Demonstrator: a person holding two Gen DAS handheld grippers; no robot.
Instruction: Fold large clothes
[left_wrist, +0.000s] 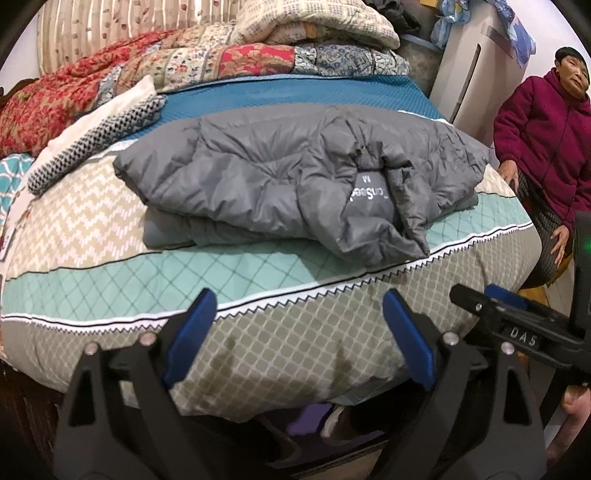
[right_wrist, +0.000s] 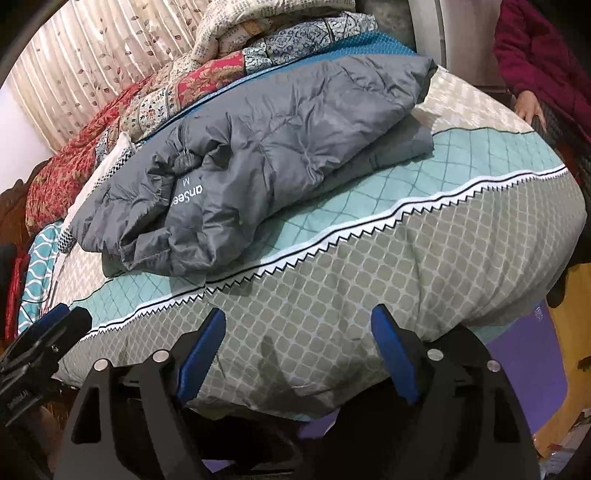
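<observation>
Left gripper (left_wrist: 299, 314) agape, empty; puffy grey quilted jacket (left_wrist: 280, 177) folded.

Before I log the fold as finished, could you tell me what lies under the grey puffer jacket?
The grey puffer jacket lies folded on the patterned bedspread, across its teal diamond band and beige zigzag band. Its own lower layers show at the near edge. Anything beneath its middle is covered.

Near strip: the bedspread (left_wrist: 280, 332) lies bare between the bed edge and the folded grey jacket (left_wrist: 280, 173).
Far side: piled quilts (left_wrist: 207, 62) crowd behind.
Right: seated person (left_wrist: 546, 140) close beside the bed.
</observation>
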